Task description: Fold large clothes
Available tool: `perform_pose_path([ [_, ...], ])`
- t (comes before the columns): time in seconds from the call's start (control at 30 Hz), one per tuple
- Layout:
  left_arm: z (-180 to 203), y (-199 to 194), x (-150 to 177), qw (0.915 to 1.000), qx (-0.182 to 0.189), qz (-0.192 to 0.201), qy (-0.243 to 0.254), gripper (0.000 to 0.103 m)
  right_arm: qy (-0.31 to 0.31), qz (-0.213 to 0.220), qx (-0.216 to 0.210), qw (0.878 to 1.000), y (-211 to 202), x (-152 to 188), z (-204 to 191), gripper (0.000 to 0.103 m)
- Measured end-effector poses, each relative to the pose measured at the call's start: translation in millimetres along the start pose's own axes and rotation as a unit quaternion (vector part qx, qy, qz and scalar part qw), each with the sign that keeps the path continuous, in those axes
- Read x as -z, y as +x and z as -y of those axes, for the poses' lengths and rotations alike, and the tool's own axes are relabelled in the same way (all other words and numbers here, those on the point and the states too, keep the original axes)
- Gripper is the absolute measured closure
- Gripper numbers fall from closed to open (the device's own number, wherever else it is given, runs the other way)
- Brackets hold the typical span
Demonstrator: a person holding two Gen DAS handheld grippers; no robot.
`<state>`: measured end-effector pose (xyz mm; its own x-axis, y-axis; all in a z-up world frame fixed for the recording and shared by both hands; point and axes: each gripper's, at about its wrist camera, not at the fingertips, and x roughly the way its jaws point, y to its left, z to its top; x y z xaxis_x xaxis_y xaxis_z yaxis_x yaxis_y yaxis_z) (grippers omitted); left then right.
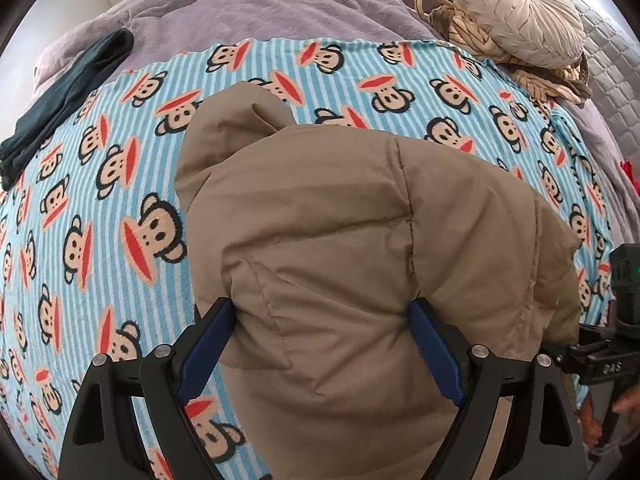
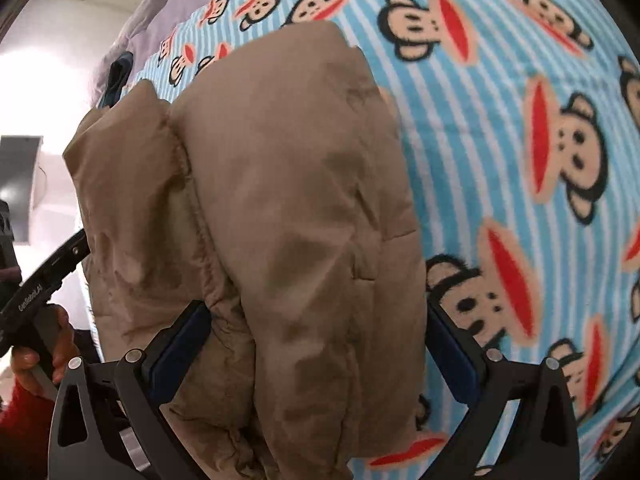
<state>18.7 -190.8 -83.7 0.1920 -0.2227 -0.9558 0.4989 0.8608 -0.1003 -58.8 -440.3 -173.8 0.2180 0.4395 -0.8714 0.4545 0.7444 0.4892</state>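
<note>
Tan jacket [image 1: 352, 240]; blue-white striped monkey-print blanket [image 1: 120, 200]; lilac bedspread [image 1: 260, 4]; cream pillow [image 1: 516, 8].

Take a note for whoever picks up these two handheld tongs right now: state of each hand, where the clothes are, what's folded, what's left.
Left tongs: clamped across the near end of the tan puffy quilted jacket.
Right tongs: jaws wide around the same jacket, seemingly not squeezing it.
Jacket: a bulky bundle lying on the blue striped monkey-print blanket.
Done: the jacket looks folded over itself; a dark teal folded garment lies at the blanket's far left edge.
Left: probably release the jacket, tidy the bundle and set it aside.
</note>
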Motion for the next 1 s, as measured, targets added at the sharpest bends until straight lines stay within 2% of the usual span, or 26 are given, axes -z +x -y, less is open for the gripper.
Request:
perform_pose_path([
  [0.13, -16.7, -7.6, 5.5, 0.9997, 0.022, -0.002, -0.006, 0.015, 0.013, -0.003, -0.022, 1.0, 4.2, 2.8, 7.0, 0.0],
  [0.23, -43.5, -14.3, 12.1, 0.9965, 0.074, -0.004, -0.039, 0.015, 0.016, -0.006, -0.031, 0.999, 4.8, 2.7, 10.6, 0.0],
  [0.27, -54.6, -16.7, 14.6, 0.9939, 0.096, 0.0, -0.055, 0.01, 0.015, -0.006, -0.033, 0.999, 5.4, 2.4, 10.8, 0.0],
  [0.3, -69.4, -19.4, 18.1, 0.9898, 0.121, 0.005, -0.076, 0.0, 0.014, -0.007, -0.035, 0.999, 5.9, 2.2, 11.2, 0.0],
  [0.33, -78.7, -21.1, 21.0, 0.9867, 0.135, 0.01, -0.09, 0.0, 0.013, -0.008, -0.038, 0.999, 6.5, 2.1, 12.0, 0.0],
  [0.4, -99.6, -15.9, 28.2, 0.9753, 0.186, -0.003, -0.118, 0.0, 0.014, -0.01, -0.045, 0.999, 8.8, -1.6, 12.8, 0.0],
  [0.47, -119.3, -1.2, 38.3, 0.9544, 0.252, -0.027, -0.157, 0.0, 0.016, -0.013, -0.054, 0.998, 11.4, -3.7, 14.5, 0.0],
  [0.53, -133.1, 17.6, 47.9, 0.9369, 0.286, -0.05, -0.195, 0.0, 0.014, -0.015, -0.063, 0.998, 13.8, -5.5, 15.7, 0.0],
  [0.6, -134.6, 32.1, 53.1, 0.9274, 0.308, -0.06, -0.204, 0.0, 0.008, -0.017, -0.069, 0.997, 15.0, -8.6, 15.1, 0.0],
  [0.73, -111.1, 55.9, 51.8, 0.9316, 0.313, -0.081, -0.166, 0.0, -0.003, -0.028, -0.093, 0.995, 21.0, -18.8, 11.1, 0.0],
  [0.8, -97.6, 65.8, 49.5, 0.9295, 0.326, -0.089, -0.147, 0.0, -0.006, -0.035, -0.109, 0.993, 24.4, -25.2, 9.2, 0.0],
  [1.0, -80.1, 85.2, 43.5, 0.9279, 0.327, -0.097, -0.15, 0.0, 0.012, -0.044, -0.155, 0.987, 41.0, -45.8, 7.1, 0.0],
])
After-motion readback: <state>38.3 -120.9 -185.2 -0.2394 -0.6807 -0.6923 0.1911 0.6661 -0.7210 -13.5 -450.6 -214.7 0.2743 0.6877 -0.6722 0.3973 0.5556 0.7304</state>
